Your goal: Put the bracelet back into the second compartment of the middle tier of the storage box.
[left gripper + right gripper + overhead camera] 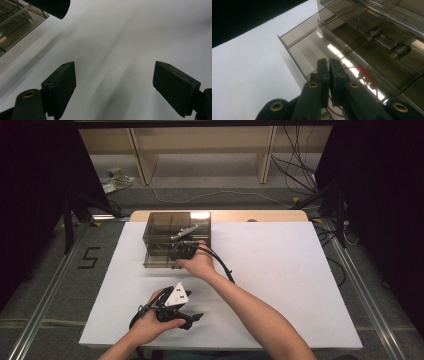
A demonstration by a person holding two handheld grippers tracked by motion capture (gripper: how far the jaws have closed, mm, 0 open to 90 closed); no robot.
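- The smoked plastic organiser box point(165, 237) is seen at the table's far left, right gripper point(184, 251) at its near edge, jaws pressed together
- A red wire point(364, 75) is seen just behind those jaws
- The left gripper point(113, 82) is held wide open, nearer the person, well apart from the box

High view: evenly lit from above, the white table sheet point(280, 270) bright, surroundings falling to near black at both sides. Sharp glare patch on the top of the smoked plastic box point(200, 215). Soft, low resolution overall. Left gripper view: dim grey, broad diffuse shadows streak the sheet; near jaws slightly soft. Right gripper view: strip-light reflections on the box walls point(337, 51), upper left corner black, close jaws out of focus
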